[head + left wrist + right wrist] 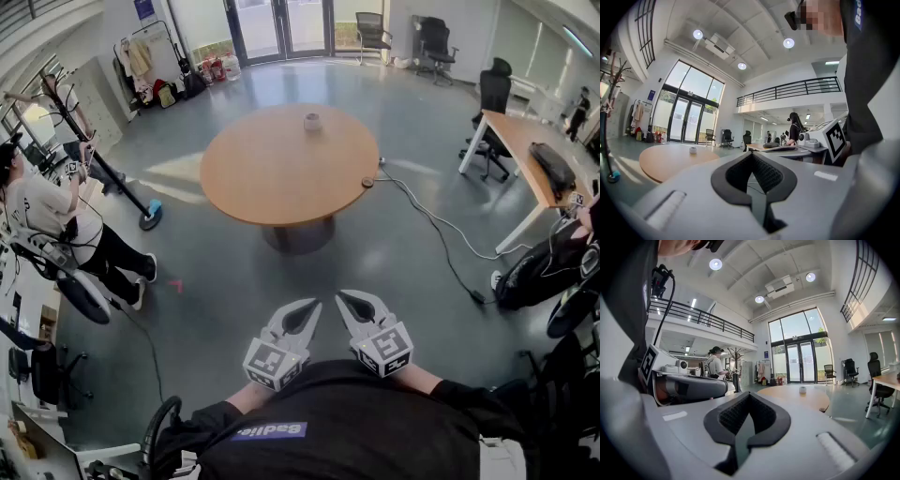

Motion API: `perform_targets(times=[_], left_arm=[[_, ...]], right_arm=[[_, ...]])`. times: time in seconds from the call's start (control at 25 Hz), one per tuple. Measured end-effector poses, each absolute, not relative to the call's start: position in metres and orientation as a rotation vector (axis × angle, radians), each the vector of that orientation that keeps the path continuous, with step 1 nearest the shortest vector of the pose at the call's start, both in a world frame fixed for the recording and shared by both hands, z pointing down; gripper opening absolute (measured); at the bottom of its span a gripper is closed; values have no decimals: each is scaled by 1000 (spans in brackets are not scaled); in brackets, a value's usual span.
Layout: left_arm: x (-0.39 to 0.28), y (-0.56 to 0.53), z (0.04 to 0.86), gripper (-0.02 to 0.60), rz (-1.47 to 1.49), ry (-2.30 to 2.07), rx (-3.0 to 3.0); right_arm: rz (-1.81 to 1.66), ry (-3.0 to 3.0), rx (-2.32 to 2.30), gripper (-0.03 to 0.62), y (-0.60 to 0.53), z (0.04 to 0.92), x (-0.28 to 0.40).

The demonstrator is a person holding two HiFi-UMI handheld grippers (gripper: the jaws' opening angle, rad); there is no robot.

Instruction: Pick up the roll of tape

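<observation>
Tape roll (312, 121), small and pale, on far part of round wooden table (272, 178), well apart from both grippers. Left gripper (312, 305) clenched on nothing, tips pressed together (a hollow just behind them). Right gripper (343, 298) likewise closed and empty. Both side by side, close to the body, above grey floor (394, 253), pointed toward the table.

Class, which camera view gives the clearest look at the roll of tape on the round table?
The head view: it shows the roll of tape from above, on the far side of the round table. Both gripper views show the roll only side-on, tiny and distant.
</observation>
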State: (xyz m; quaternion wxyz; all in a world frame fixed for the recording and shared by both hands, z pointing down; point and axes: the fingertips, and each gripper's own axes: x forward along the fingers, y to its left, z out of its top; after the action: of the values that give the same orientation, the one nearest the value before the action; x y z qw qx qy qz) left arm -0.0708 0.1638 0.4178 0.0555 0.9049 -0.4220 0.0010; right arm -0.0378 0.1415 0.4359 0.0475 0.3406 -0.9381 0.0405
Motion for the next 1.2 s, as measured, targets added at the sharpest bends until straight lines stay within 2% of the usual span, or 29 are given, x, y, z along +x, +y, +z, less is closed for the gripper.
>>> perform_targets(times=[0.76,1.2], left_arm=[[-68,168,424,20,16,-1285,2727],[-25,150,432,20,28,-1323,2671]], right_arm=[[210,-2891,1032,3,146,443,-34],[278,-2896,995,4,130,455,11]])
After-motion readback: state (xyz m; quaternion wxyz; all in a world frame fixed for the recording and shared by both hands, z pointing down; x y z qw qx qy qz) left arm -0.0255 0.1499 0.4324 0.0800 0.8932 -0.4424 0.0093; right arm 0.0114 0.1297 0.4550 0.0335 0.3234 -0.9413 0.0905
